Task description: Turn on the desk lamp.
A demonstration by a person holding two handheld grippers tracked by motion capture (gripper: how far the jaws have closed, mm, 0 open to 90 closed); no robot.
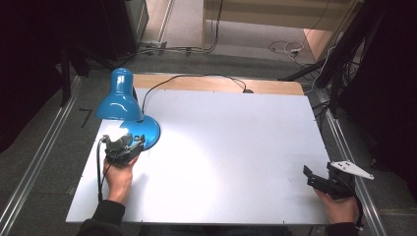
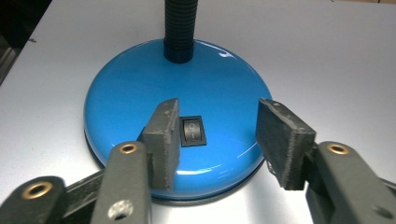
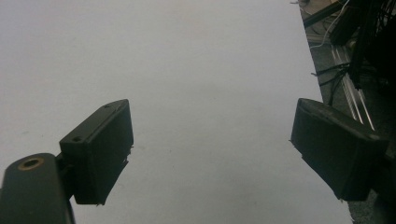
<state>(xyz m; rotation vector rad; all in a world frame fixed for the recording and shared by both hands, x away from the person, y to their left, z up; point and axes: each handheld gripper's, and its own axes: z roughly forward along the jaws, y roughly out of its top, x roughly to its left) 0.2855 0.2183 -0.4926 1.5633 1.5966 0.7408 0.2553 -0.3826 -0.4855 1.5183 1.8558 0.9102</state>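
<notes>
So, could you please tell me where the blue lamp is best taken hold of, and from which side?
Probably by its black ribbed neck, coming from the switch side where the left claw is open. The domed base looks too wide and smooth.

Lamp [image 1: 129, 110] sits at the table's [image 1: 236, 147] far left, its cord [image 1: 196, 77] running along the back edge. Left gripper [image 2: 218, 140] is right at the lamp base, switch [image 2: 193, 131] between its jaws. Right gripper [image 1: 319, 181] sits well apart, near right edge.
</notes>
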